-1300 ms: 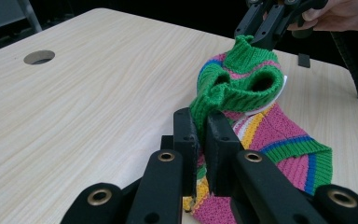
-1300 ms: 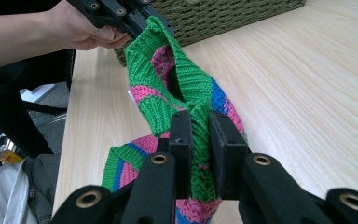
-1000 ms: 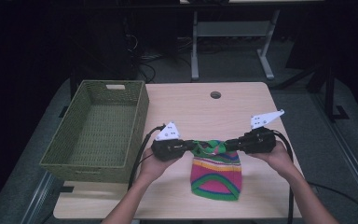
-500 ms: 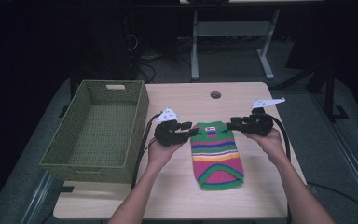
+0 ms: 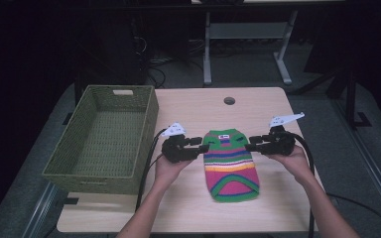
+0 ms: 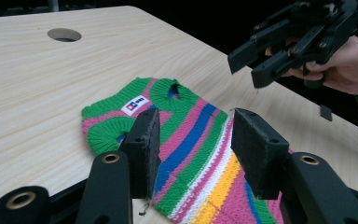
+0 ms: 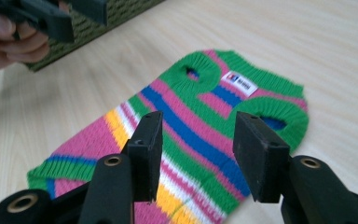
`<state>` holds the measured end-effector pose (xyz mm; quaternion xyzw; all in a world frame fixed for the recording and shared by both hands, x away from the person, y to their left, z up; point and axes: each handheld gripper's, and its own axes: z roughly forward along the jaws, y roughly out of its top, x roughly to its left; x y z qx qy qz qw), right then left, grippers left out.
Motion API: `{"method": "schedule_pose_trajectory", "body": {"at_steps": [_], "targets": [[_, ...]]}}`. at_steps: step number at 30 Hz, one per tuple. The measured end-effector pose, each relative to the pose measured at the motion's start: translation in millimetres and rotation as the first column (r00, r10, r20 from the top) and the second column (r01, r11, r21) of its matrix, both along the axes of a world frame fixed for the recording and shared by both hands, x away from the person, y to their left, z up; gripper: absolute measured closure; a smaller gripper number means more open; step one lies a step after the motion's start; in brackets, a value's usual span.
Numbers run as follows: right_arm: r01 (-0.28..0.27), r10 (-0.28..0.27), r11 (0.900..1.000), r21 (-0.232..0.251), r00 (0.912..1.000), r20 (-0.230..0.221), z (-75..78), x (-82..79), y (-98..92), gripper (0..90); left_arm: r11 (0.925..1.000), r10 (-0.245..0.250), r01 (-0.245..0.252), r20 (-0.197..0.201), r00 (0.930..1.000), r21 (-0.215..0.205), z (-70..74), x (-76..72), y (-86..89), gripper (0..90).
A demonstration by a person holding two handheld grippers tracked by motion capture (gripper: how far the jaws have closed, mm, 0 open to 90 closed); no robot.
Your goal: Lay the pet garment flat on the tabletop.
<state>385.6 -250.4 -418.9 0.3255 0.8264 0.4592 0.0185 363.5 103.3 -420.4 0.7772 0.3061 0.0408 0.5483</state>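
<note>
Two black two-jaw grippers flank a small knitted sweater striped in green, pink, blue, white and orange (image 5: 229, 162), which lies flat on the light wooden table (image 5: 258, 106), collar end away from the person. The left gripper (image 5: 202, 144) points inward at the sweater's left shoulder; its jaws have just been opening and stand part-way apart with nothing clamped, the knit lying below the pads in the left gripper view. The right gripper (image 5: 251, 145) points inward at the right shoulder; its jaws have likewise just been opening, stand part-way apart, and grip nothing. Each gripper sits just beside the garment's upper edge, one at either side. A white label (image 6: 135, 104) is sewn at the green collar. Left of the left gripper, a rectangular olive-green woven basket (image 5: 77, 163) stands on the table, apart from the sweater. A round hole (image 5: 229, 100) lies in the tabletop beyond the collar.
</note>
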Motion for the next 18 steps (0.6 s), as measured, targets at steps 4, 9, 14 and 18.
{"method": "schedule_pose_trajectory", "body": {"at_steps": [4, 9, 14, 18], "targets": [[-0.025, 0.024, 0.998, -0.049, 0.9996, -0.015, -2.5, -8.2, 0.3, 53.2, 1.0, -0.006, 0.006, 0.003, 1.0, 0.006, 0.2, -4.2, -0.7, 50.4], [-0.045, 0.043, 0.993, -0.108, 0.9989, -0.02, -5.8, -19.2, -1.0, 57.2, 0.9993, -0.022, 0.022, 0.004, 0.9998, 0.03, -3.5, -10.5, -2.5, 50.3], [-0.059, 0.051, 0.989, -0.133, 0.9971, -0.057, -13.3, -25.7, -1.9, 64.1, 0.9993, -0.023, 0.023, -0.003, 0.9997, 0.031, -7.9, -15.0, -1.9, 50.3], [-0.093, 0.079, 0.982, -0.166, 0.9928, -0.09, -24.4, -30.6, 1.7, 68.3, 0.9993, -0.018, 0.019, -0.009, 0.9998, 0.033, -9.9, -16.6, 0.1, 50.0]]}}
